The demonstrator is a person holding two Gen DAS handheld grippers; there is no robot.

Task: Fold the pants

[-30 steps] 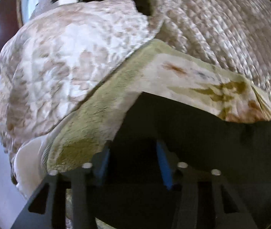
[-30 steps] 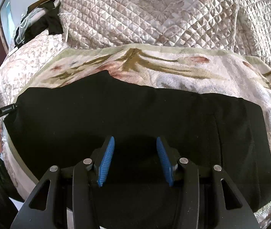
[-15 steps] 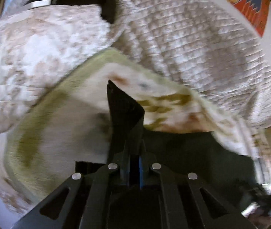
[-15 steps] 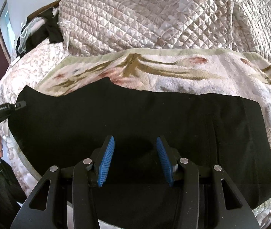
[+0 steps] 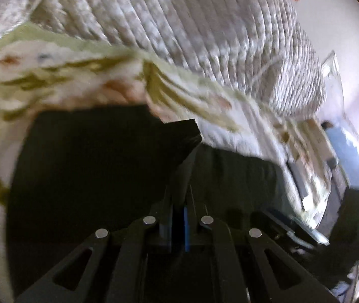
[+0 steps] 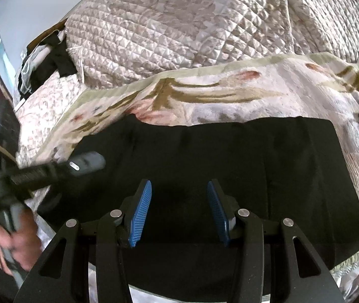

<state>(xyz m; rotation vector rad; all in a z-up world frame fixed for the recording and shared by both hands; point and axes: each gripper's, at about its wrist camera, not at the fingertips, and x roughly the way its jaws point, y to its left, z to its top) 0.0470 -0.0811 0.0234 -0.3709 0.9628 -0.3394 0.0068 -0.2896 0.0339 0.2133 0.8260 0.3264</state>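
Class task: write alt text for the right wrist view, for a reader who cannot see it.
The open right gripper hovers over black pants spread on a floral blanket. At left, blurred, the left gripper reaches over the pants' edge, with a quilted bedspread behind.

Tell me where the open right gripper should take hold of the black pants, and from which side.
The black fabric pants lie flat on the floral fleece blanket, so the middle offers nothing to pinch. The open right gripper would probably do best on the right-hand end edge, coming in low from the right so one finger slips under. The left gripper is shut on the other end.
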